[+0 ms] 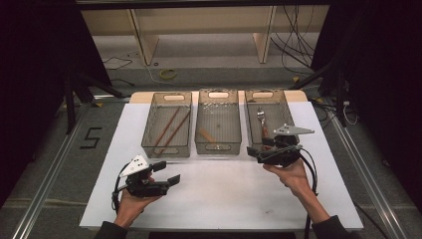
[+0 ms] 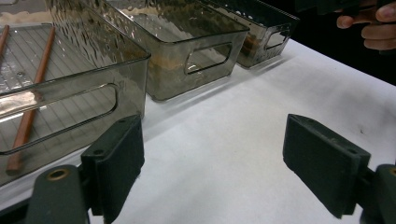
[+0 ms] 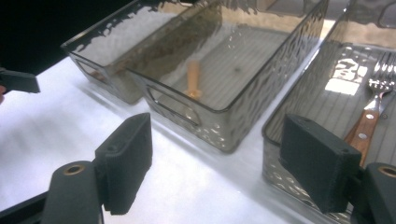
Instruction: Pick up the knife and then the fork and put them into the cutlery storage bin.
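Inside the right-hand bin (image 1: 266, 119), toward the right back corner of the white mat (image 1: 224, 194), a fork (image 1: 262, 122) with a wooden handle is seen lying flat on the ribbed floor, tines pointing toward the back edge and handle toward the front. It is judged to be light and stiff; the metal tines and neck are likely slippery under the foam pads, while the riveted wooden handle (image 3: 363, 133) offers a flatter, grippier surface. A hold across the handle, near its middle, is judged best, since the bin walls leave little room for a sideways approach and the fork lies close against the floor.

Just above the front wall of that bin the right gripper (image 1: 268, 148) is held, its jaws spread wide and nothing between them; in the right gripper view the fork handle is seen beyond the right jaw.

Next to it, the middle bin (image 1: 218, 122) holds a short pale wooden piece (image 3: 193, 78), what it is cannot be told. In the left bin (image 1: 167, 124), two long reddish chopsticks (image 1: 170, 129) lie on a slant.

Near the front left of the mat the left gripper (image 1: 168, 174) is held over bare surface, jaws likewise wide apart and empty.
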Tool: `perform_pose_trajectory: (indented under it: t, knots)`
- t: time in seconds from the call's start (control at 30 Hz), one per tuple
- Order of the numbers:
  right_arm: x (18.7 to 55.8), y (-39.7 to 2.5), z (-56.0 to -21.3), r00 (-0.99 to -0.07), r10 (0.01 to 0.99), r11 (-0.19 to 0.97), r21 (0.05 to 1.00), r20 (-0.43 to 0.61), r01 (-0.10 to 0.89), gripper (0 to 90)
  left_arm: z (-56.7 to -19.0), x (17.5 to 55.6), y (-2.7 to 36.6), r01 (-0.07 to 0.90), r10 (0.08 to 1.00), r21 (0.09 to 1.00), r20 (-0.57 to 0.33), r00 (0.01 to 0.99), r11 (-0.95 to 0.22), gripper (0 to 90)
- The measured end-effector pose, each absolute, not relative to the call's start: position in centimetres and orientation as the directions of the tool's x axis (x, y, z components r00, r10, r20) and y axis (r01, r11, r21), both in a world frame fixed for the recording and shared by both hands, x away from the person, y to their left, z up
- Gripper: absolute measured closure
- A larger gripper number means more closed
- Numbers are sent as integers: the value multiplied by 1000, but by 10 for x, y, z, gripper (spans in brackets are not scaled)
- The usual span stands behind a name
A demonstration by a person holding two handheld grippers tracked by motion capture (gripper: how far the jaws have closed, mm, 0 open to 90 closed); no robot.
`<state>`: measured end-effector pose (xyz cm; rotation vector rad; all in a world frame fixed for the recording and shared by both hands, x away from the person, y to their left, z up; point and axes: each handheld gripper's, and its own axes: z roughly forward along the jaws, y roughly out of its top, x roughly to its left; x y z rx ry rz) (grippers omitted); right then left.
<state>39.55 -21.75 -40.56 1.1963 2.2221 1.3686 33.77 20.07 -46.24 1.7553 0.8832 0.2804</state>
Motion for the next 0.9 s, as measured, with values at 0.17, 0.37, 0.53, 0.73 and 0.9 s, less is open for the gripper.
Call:
perform_pose_trajectory:
  t: [0.17,0.37,0.53,0.73,0.9]
  knots:
    - [383,-215,-409,-647,746,231,848,160,476,259,-462,336,202,426,680,898,-244,692,-111,199]
    - [368,-213,-413,-674,722,244,854,157,460,253,-461,334,203,422,676,899,-240,697,-116,199]
    - [357,-214,-418,-686,711,238,863,157,445,251,-461,334,203,426,671,897,-244,700,-118,199]
    - [347,-217,-425,-691,704,226,871,164,437,247,-462,334,202,429,667,896,-251,702,-114,199]
    - [339,-223,-429,-691,702,212,877,169,431,245,-462,334,202,431,663,895,-254,705,-115,199]
